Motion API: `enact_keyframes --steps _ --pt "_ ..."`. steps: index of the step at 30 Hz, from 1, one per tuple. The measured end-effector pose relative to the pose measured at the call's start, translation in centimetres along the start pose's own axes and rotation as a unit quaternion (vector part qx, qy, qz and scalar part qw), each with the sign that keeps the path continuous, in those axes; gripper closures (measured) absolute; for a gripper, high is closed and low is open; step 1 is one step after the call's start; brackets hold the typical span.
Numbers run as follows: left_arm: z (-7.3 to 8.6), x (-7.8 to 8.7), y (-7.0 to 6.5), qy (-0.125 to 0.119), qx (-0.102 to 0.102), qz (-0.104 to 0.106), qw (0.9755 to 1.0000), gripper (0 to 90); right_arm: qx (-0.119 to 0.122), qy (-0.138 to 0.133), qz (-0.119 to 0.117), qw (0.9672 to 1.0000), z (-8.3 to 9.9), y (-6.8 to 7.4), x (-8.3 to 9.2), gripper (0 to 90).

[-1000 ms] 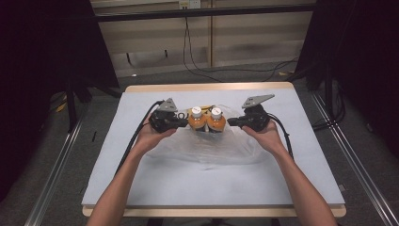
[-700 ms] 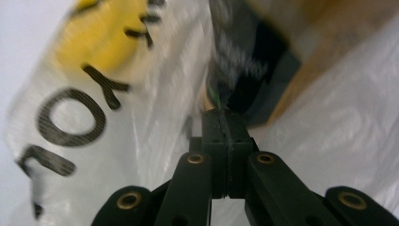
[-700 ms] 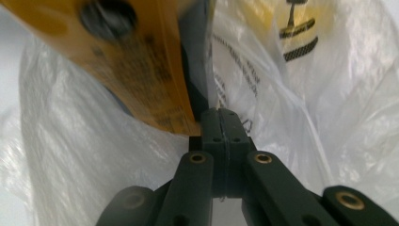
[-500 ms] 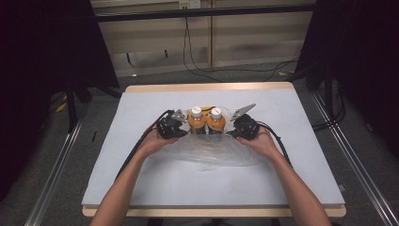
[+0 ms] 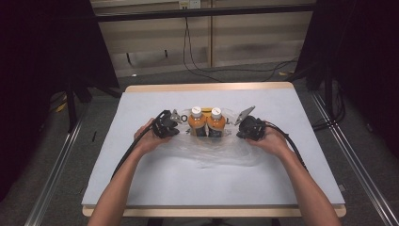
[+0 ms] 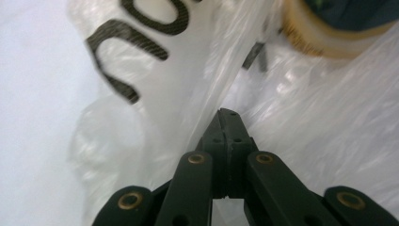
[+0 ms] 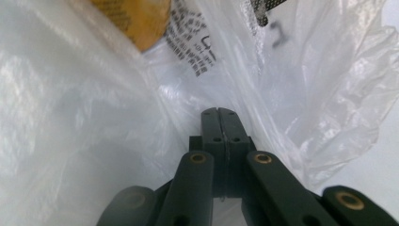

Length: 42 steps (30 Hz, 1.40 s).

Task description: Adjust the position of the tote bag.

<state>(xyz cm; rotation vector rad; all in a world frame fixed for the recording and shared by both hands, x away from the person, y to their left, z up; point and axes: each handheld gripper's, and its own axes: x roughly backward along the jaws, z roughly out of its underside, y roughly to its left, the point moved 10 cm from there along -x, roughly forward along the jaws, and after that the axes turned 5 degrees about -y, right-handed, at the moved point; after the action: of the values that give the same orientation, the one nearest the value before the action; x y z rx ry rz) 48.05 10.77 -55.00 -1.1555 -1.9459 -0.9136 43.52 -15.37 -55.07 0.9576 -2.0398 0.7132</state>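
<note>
Both tongs are clamped on film: the left tongs (image 6: 225, 123) and the right tongs (image 7: 220, 121) each pinch an edge of the thin, clear crinkled plastic bag (image 5: 211, 149) lying on the pale grey table (image 5: 141, 188). Two orange-filled, white-capped bottles (image 5: 206, 123) stand at its mouth between them; bagging looks mostly undone.

two orange bottles (image 5: 207, 123) with white caps are standing upright side by side, touching, near the middle of the table – and they are sitting inside a clear plastic bag (image 5: 221, 150) with dark lettering. the bag's film is lying crumpled and spreading flat toward the near edge – its top rising at either side of the bottles.
</note>
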Motion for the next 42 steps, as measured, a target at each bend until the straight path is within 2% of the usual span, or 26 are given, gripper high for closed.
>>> enact_keyframes --steps 1,3,5,7,9,12,13,14,15,16,17,18,20,21,23,26,27,29,31,33,34,36,37,39,40,42 --pt "0.2 0.1 0.2 -0.002 0.004 -0.006 1.0 90.0 0.0 0.008 -0.001 1.0 0.2 0.1 0.1 90.0" --pt "0.7 0.3 0.7 0.004 0.006 -0.012 0.9999 90.0 0.016 0.028 0.01 0.9994 0.8 -0.3 0.5 90.0" --pt "1.3 0.4 1.1 0.006 0.016 -0.01 0.9998 90.0 0.011 0.036 0.014 0.9992 1.5 -0.7 0.9 90.0" --pt "1.7 0.6 1.3 0.01 0.015 -0.014 0.9997 90.0 0.011 0.047 0.031 0.9984 2.7 -1.9 1.5 90.0" --pt "1.9 0.8 1.4 0.015 0.009 -0.016 0.9997 90.0 -0.009 0.045 0.032 0.9984 3.5 -2.8 1.9 90.0" --pt "2.2 1.0 1.4 0.027 -0.002 -0.012 0.9996 90.0 -0.022 0.047 0.034 0.998 4.3 -3.6 2.2 90.0" --pt "2.3 1.1 1.4 0.03 -0.007 -0.011 0.9995 90.0 -0.026 0.05 0.042 0.9976 4.5 -4.0 2.2 90.0" --pt "2.4 1.1 1.3 0.031 -0.001 -0.011 0.9995 90.0 -0.032 0.05 0.044 0.9972 4.6 -4.2 2.2 90.0" --pt "2.5 1.3 1.4 0.036 -0.012 -0.011 0.9992 90.0 -0.026 0.054 0.062 0.9963 4.8 -4.8 2.2 90.0" --pt "2.7 1.4 1.2 0.037 -0.001 -0.009 0.9993 90.0 -0.031 0.052 0.063 0.9962 4.9 -5.1 2.2 90.0" --pt "2.8 1.5 1.3 0.037 -0.01 -0.007 0.9992 90.0 -0.038 0.051 0.061 0.9961 4.9 -5.3 2.3 90.0" --pt "3.0 1.6 1.1 0.035 -0.003 -0.004 0.9994 90.0 -0.036 0.057 0.073 0.995 5.2 -5.7 2.3 90.0" --pt "3.4 1.9 0.9 0.034 -0.003 0.002 0.9994 90.0 -0.045 0.057 0.072 0.9947 5.5 -6.3 2.4 90.0" --pt "3.5 2.0 0.8 0.032 -0.004 0.001 0.9995 90.0 -0.041 0.061 0.08 0.9942 5.6 -6.6 2.4 90.0" --pt "3.8 2.3 0.6 0.038 -0.012 0.005 0.9992 90.0 -0.047 0.061 0.071 0.9945 5.6 -6.6 2.4 90.0" --pt "4.1 2.6 0.2 0.031 -0.002 0.019 0.9993 90.0 -0.045 0.061 0.06 0.9953 5.6 -6.6 2.4 90.0" --pt "4.3 2.8 0.2 0.035 -0.01 0.022 0.9991 90.0 -0.042 0.059 0.056 0.9958 5.7 -6.5 2.5 90.0" --pt "4.6 3.0 0.1 0.035 -0.005 0.026 0.999 90.0 -0.046 0.063 0.05 0.9957 5.7 -6.1 2.6 90.0" --pt "4.7 3.1 0.1 0.03 0.009 0.034 0.9989 90.0 -0.04 0.063 0.046 0.9962 5.7 -5.9 2.6 90.0" --pt "4.6 3.0 0.2 0.024 0.019 0.029 0.9991 90.0 -0.033 0.065 0.047 0.9962 5.7 -5.8 2.7 90.0" --pt "4.6 2.9 0.2 0.026 0.017 0.032 0.999 90.0 -0.033 0.065 0.046 0.9963 5.7 -5.8 2.7 90.0" --pt "4.6 2.9 0.5 0.03 0.009 0.022 0.9993 90.0 -0.031 0.068 0.043 0.9963 5.7 -5.8 2.7 90.0" --pt "4.6 2.9 0.6 0.031 0.011 0.024 0.9992 90.0 -0.029 0.069 0.047 0.9961 5.7 -5.8 2.6 90.0" --pt "4.6 2.8 0.9 0.019 0.02 0.03 0.9992 90.0 -0.027 0.069 0.054 0.9958 5.5 -5.9 2.5 90.0" --pt "4.8 2.8 0.9 0.017 0.031 0.03 0.9989 90.0 -0.028 0.068 0.058 0.9956 5.5 -5.8 2.5 90.0" --pt "5.0 2.9 1.3 0.022 0.024 0.022 0.9992 90.0 -0.025 0.06 0.05 0.9966 5.3 -5.5 2.4 90.0"
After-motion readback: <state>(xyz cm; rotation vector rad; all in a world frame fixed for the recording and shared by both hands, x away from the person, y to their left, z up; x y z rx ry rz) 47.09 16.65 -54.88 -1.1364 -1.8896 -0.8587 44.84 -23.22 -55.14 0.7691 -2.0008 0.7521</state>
